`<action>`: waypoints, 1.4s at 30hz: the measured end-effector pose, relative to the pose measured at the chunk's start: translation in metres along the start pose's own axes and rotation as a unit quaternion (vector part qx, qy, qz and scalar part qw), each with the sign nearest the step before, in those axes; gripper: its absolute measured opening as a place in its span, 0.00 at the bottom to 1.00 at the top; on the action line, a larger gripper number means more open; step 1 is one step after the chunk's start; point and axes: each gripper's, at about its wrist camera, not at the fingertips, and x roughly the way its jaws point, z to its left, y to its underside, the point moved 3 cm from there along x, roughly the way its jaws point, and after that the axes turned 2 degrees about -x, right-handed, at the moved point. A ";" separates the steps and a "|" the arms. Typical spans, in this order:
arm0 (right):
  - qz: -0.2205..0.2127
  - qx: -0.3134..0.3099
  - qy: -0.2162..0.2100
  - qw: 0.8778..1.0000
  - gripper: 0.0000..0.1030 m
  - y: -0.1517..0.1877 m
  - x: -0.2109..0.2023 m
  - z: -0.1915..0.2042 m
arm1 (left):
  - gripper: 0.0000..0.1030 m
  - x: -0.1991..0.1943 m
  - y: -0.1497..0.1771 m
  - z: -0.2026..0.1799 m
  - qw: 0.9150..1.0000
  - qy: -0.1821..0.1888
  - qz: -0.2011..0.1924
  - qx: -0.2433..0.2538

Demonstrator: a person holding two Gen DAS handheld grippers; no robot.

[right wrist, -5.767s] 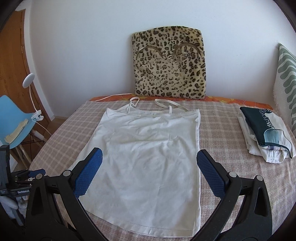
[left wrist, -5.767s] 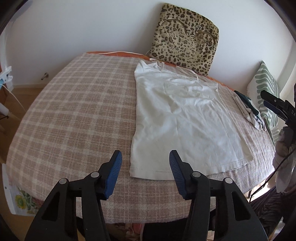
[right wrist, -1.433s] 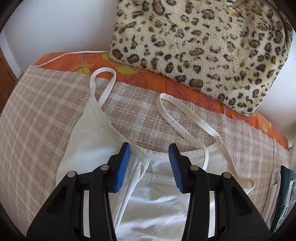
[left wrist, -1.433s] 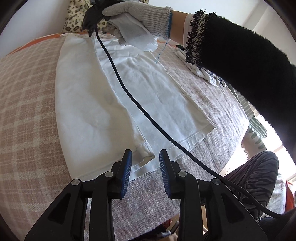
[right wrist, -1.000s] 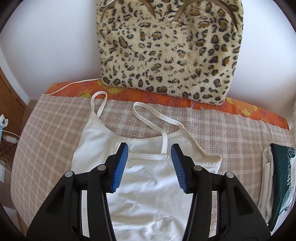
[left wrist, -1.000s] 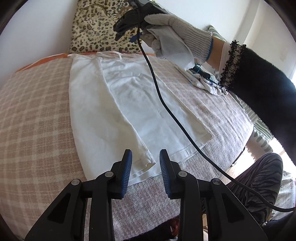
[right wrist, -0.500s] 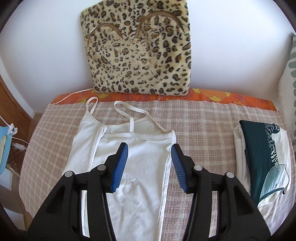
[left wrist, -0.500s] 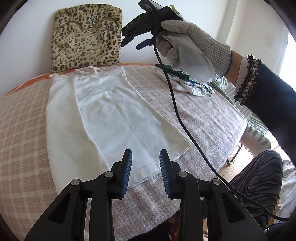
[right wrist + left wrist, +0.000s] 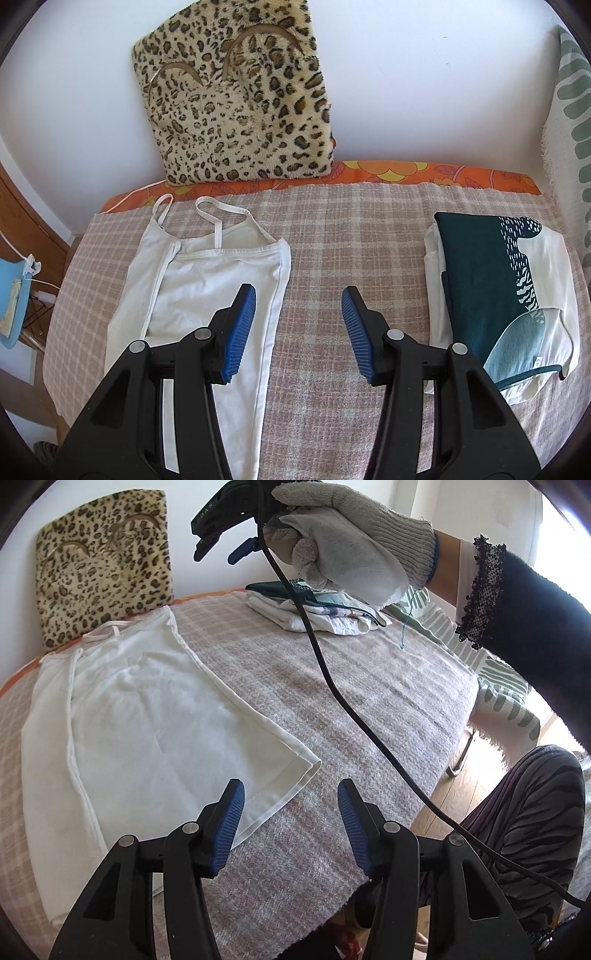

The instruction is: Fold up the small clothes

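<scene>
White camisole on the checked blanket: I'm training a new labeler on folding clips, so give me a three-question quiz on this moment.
1. True or false: the white camisole has one long side already folded over its middle.
2. What lies on the checked blanket to the right of the camisole? A) a folded stack of clothes B) a pair of shoes C) a laptop
3. Fill in: the left claw holds ____ between its pads.

Key: 1 true. 2 A, the folded stack topped by a dark green print. 3 nothing; its jaws are opening above the camisole's hem corner. The right claw is also empty.
</scene>
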 end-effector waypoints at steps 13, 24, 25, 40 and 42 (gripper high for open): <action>0.029 0.030 -0.041 0.998 0.50 -0.005 0.055 -0.029 | 0.50 0.039 -0.007 -0.015 1.000 -0.024 0.008 -0.001; 0.057 0.034 -0.072 0.995 0.50 -0.013 0.115 -0.021 | 0.22 0.048 -0.007 -0.006 0.999 -0.032 0.003 -0.013; 0.060 0.033 -0.074 0.995 0.50 -0.013 0.120 -0.020 | 0.18 0.048 -0.007 -0.004 0.999 -0.031 0.002 -0.017; 0.088 0.004 -0.061 0.994 0.50 -0.020 0.161 -0.007 | 0.06 0.038 -0.008 0.006 0.998 0.003 -0.018 -0.062; 0.088 0.004 -0.062 0.994 0.50 -0.022 0.161 -0.007 | 0.06 0.037 -0.008 0.007 0.998 0.006 -0.019 -0.068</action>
